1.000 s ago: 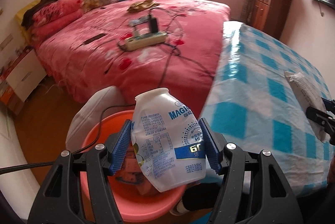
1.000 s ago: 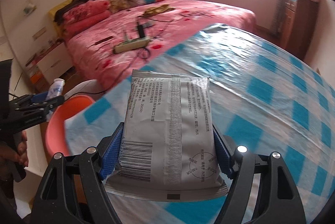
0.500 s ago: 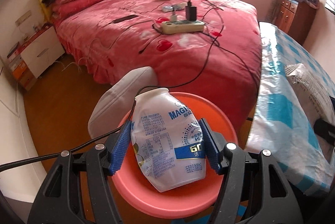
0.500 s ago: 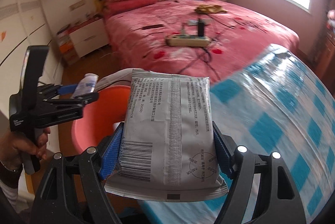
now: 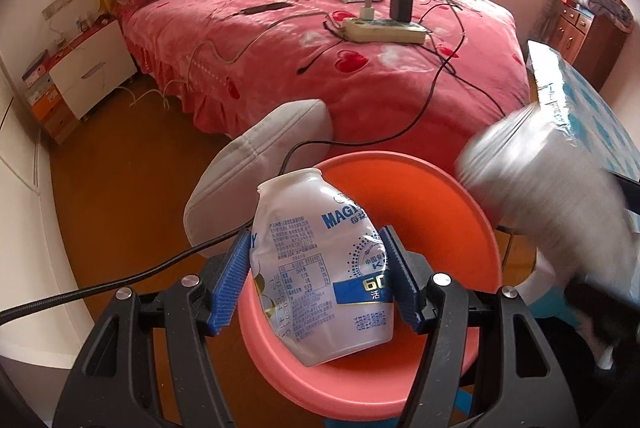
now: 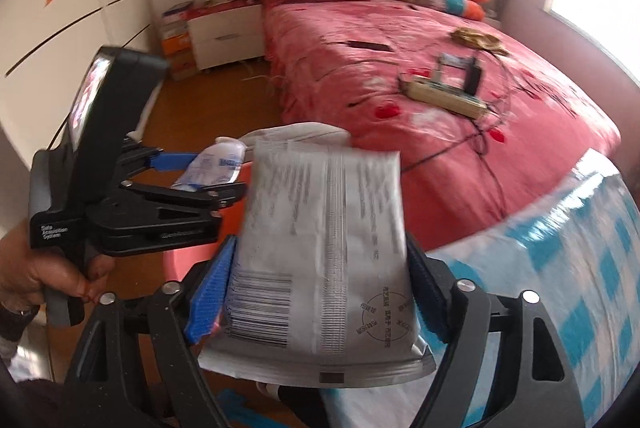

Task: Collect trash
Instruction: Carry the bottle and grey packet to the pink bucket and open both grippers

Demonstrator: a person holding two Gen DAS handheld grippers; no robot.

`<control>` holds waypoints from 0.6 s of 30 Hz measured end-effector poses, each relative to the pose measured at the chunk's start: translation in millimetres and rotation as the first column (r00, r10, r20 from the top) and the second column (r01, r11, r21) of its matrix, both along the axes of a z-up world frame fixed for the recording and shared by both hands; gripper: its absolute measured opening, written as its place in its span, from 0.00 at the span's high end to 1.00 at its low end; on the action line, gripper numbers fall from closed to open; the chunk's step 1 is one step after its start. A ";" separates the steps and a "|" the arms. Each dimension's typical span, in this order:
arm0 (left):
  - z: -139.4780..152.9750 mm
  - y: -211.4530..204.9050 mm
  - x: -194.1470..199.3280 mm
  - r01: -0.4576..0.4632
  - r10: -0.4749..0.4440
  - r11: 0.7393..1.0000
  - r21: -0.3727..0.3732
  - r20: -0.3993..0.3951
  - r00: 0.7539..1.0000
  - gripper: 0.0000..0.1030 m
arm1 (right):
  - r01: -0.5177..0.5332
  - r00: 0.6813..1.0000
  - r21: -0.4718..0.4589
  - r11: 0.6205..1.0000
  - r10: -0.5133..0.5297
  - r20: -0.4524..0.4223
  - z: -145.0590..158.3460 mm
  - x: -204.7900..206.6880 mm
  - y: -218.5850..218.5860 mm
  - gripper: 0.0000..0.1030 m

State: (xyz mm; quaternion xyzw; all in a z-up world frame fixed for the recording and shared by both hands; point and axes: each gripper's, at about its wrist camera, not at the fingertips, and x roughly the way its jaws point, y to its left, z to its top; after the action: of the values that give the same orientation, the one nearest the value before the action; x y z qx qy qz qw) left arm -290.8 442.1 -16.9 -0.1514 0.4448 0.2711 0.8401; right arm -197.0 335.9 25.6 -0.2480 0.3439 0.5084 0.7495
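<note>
Both pieces of trash were carried to a single landmark, the orange basin (image 5: 452, 196), presumably so that each could be dropped straight in. The left gripper (image 5: 316, 280) was clamped on the crumpled white bottle (image 5: 320, 268), its blue pads pressing both flanks, and held the bottle directly above the basin's bowl, neck pointing away from the camera. The right gripper (image 6: 320, 292) bore the grey foil packet (image 6: 328, 248) beside the basin, at its rim on the side of the blue-checked table (image 6: 600, 268); its jaws were opening, and a gap already showed at the left pad, so the packet, though between the pads, appeared to be on the point of release. A white cushion (image 5: 260, 164) lay just behind the basin. Compared with a second earlier, the packet had travelled from over the checked table to the basin's edge, and the bottle, then at the basin's near rim, now hung over its centre.
</note>
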 end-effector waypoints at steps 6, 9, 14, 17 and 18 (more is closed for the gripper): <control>-9.6 9.4 -4.7 -0.043 0.043 0.999 0.002 -0.033 0.999 0.25 | 0.028 1.000 0.027 0.999 -0.028 0.003 -3.7 3.9 -7.2 0.13; -6.4 8.4 -5.6 -0.046 0.046 0.999 0.021 -0.028 0.999 0.22 | 0.079 0.996 0.070 0.994 -0.077 -0.037 3.3 15.0 -23.3 0.12; 0.9 2.6 -1.6 -0.039 0.041 0.998 0.051 -0.028 0.999 0.19 | 0.167 0.983 0.114 0.979 -0.158 -0.090 11.2 33.4 -50.4 0.12; 7.2 -2.2 1.3 -0.033 0.034 0.997 0.067 -0.021 0.999 0.16 | 0.217 0.973 0.135 0.967 -0.202 -0.113 12.9 42.6 -69.6 0.12; 9.3 -3.5 2.0 -0.030 0.031 0.997 0.071 -0.019 0.999 0.16 | 0.229 0.970 0.138 0.964 -0.214 -0.116 13.0 43.3 -75.4 0.12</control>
State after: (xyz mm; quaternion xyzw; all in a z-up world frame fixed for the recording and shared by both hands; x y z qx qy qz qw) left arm -288.8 438.6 -7.6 -0.1257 0.4411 0.3011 0.8361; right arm -153.7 260.5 38.6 -0.1251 0.3673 0.4574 0.8001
